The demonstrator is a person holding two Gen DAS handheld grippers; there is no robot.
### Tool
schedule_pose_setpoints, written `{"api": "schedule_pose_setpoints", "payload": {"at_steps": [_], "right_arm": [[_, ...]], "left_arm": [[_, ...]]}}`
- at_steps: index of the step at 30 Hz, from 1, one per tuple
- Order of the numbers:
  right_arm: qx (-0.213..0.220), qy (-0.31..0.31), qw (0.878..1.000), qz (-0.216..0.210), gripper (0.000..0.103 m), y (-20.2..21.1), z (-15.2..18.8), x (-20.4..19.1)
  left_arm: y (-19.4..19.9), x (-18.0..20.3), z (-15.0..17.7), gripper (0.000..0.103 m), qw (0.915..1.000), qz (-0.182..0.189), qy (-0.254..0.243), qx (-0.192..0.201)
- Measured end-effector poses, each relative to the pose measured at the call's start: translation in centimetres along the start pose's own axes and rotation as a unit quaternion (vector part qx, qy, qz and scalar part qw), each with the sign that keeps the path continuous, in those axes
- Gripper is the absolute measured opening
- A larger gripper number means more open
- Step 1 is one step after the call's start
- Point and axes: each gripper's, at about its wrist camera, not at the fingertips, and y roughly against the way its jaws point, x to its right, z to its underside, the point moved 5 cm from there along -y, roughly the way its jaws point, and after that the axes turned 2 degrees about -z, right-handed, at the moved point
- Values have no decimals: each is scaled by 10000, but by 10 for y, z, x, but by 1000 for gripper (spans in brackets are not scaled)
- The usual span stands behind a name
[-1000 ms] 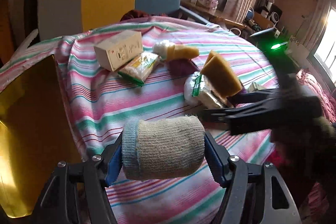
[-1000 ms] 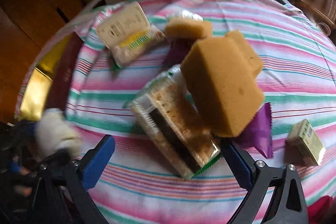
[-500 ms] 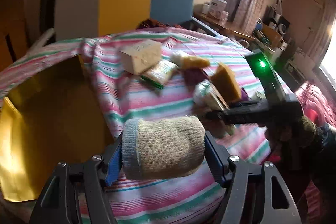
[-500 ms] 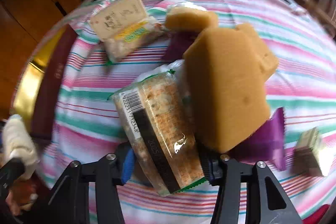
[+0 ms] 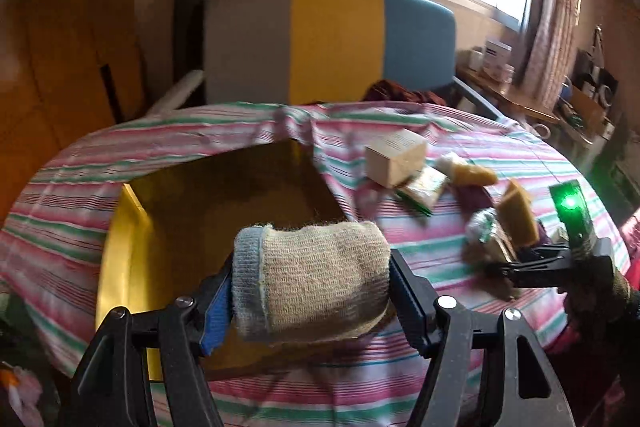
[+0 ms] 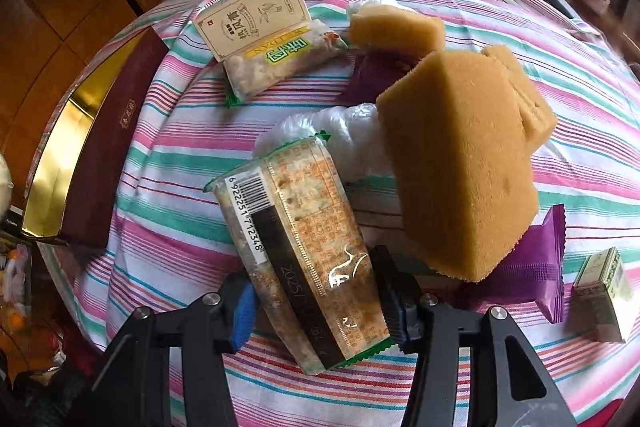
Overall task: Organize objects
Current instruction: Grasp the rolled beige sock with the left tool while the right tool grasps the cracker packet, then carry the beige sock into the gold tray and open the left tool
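Barcode digits 6922251712348 on the clear snack packet (image 6: 304, 259), "2025" printed below (rest blurred); cream box (image 6: 252, 15) carries Chinese characters.

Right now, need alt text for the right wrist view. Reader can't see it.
The right tool is shut on a clear snack packet with a barcode, lying on a striped tablecloth. A large tan sponge sits just right of the packet, over a purple wrapper. A maroon-and-gold box stands at the left edge.
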Motion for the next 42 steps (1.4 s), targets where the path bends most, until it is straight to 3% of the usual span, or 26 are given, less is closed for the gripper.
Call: {"api": "schedule_pose_setpoints", "payload": {"at_steps": [9, 25, 30, 34, 38, 42], "right_arm": [[40, 92, 9998, 145, 53, -17, -4, -14], [138, -9, 9990, 420, 53, -23, -7, -23], [149, -35, 9986, 504, 53, -21, -3, -25], [129, -44, 9985, 533, 53, -21, 1, -33], [153, -63, 9986, 492, 53, -23, 4, -46], [209, -63, 9987, 470, 53, -22, 8, -55]], "left_arm": [[15, -31, 0, 70, 9987, -465, 57, 195], [17, -66, 4, 70, 9977, -602, 231, 197], [4, -79, 10, 70, 9974, -658, 288, 72], [-23, -99, 19, 70, 9972, -551, 444, -259], [-56, -126, 32, 70, 9938, -663, 587, -668], [-72, -147, 42, 70, 9907, -837, 679, -828]]}}
